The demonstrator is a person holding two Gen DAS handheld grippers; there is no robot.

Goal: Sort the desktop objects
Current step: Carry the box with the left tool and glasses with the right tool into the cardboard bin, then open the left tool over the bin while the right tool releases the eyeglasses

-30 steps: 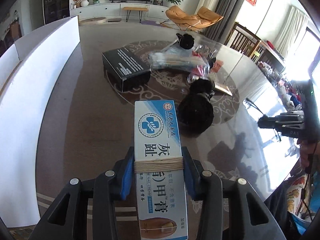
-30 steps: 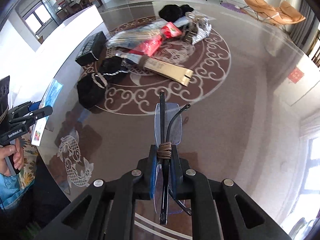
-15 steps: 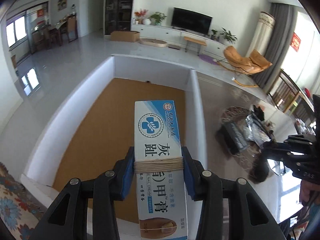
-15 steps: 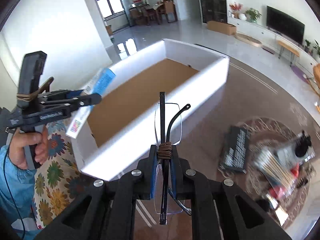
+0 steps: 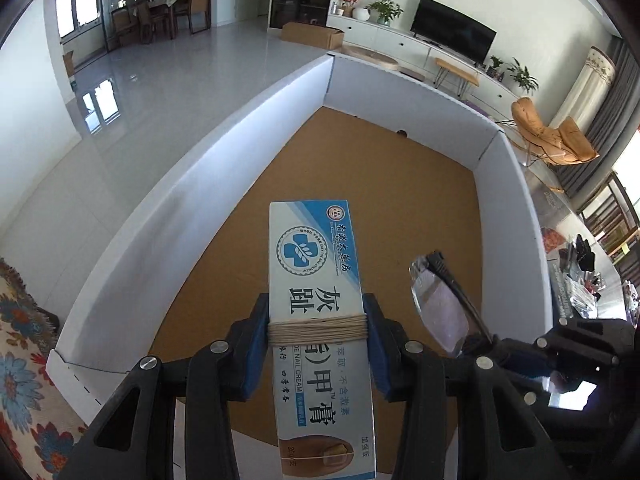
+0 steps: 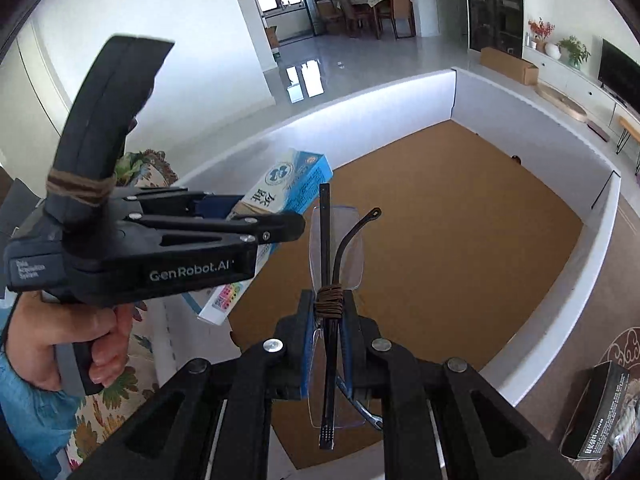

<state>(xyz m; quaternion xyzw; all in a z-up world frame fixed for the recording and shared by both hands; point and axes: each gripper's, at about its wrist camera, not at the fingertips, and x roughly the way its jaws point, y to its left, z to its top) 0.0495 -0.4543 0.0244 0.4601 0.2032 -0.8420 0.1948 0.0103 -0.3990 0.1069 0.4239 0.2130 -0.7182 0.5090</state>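
Both wrist views look steeply down, close, sharing the white-walled box [image 5: 224, 184].

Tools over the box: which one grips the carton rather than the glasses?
The left tool, clamped on the blue-and-white nail cream carton. The right tool pinches folded rimless glasses instead.

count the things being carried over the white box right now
2: a nail cream box clamped in the left claw, and folded glasses in the right claw. The white box appears empty.
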